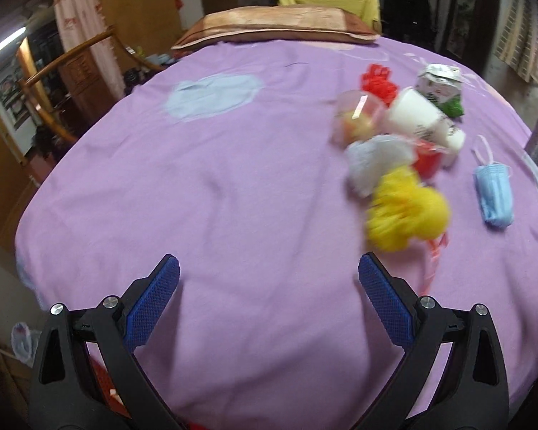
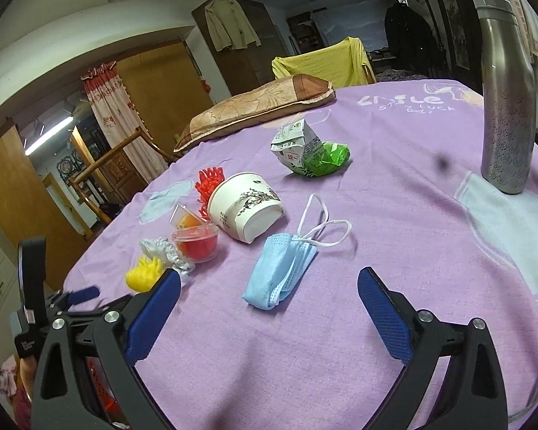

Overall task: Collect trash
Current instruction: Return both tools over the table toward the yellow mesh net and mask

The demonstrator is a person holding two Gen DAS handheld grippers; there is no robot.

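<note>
On the purple sheet (image 2: pixel 340 340) that covers the bed or table (I cannot tell which), the trash lies in a loose cluster ahead of both tools: a blue face mask (image 2: pixel 281 272) nearest the right tool (image 2: pixel 269 283), a tipped paper cup (image 2: pixel 245 209) just behind it, a small clear cup (image 2: pixel 196 243) with something red and orange inside, a yellow net (image 2: pixel 144 275), a red net (image 2: pixel 208 184), a crumpled white wrapper (image 2: pixel 166 251) and a squashed carton (image 2: pixel 297 143) resting against a green wrapper (image 2: pixel 328 159). Both tools are spread wide and hold nothing; the left tool (image 1: pixel 269 272) hovers over bare cloth with the pile off to its right, and its view is blurred. A steel bottle (image 2: pixel 507 100) stands upright well to the right on a pale patch; it looks like a keeper, not trash. The step in hand seems to be the first pick, and the mask is the natural choice for the right tool. To do it well, come down over the folded body of the mask, not the loose ear loops (image 2: pixel 322 225), press the lower finger lightly into the cloth so it slips under the layers, and close without pinching the sheet. The left tool would best swing right toward the yellow net.
</note>
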